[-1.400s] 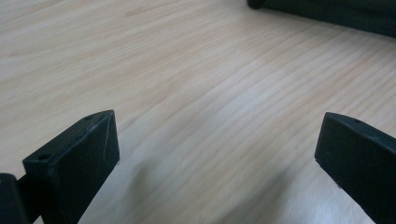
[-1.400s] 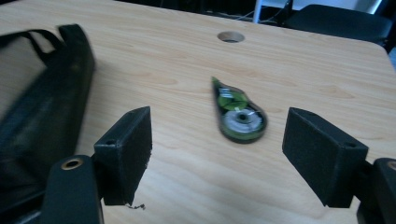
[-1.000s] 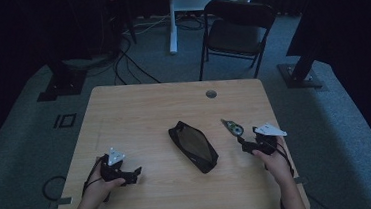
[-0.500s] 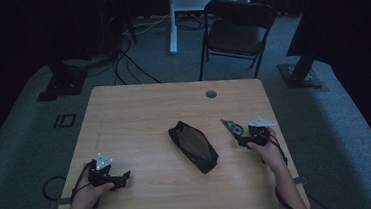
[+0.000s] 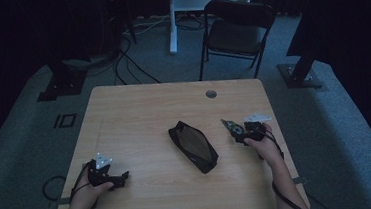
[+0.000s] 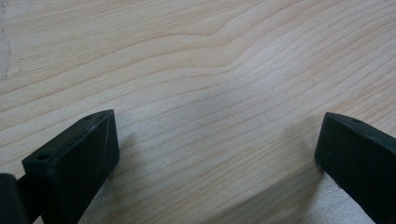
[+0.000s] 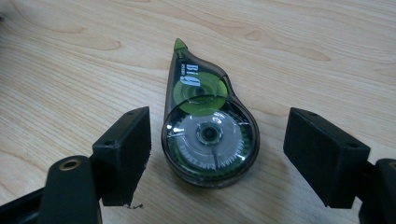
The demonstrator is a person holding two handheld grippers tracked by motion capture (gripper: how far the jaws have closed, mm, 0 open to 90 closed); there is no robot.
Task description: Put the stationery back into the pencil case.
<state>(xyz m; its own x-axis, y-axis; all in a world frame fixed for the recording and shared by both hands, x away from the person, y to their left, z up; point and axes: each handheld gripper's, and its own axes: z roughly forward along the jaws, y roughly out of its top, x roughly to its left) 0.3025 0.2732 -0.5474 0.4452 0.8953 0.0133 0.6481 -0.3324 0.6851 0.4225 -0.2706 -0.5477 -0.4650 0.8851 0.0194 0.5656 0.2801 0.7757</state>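
- Your teardrop-shaped correction tape dispenser (image 7: 208,126) has a smoky clear plastic shell, with a green reel and a white reel inside.
- It lies flat on its side on the light wooden table (image 7: 70,70), its green tip pointing away from you.
- It sits right of the black zip pouch (image 5: 194,146), apart from it.

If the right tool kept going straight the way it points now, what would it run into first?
The right tool would meet the translucent dark correction tape dispenser with green reels first. It lies flat on the light wooden table between the open jaws, neither visibly touching it. Depth to the body is unclear.
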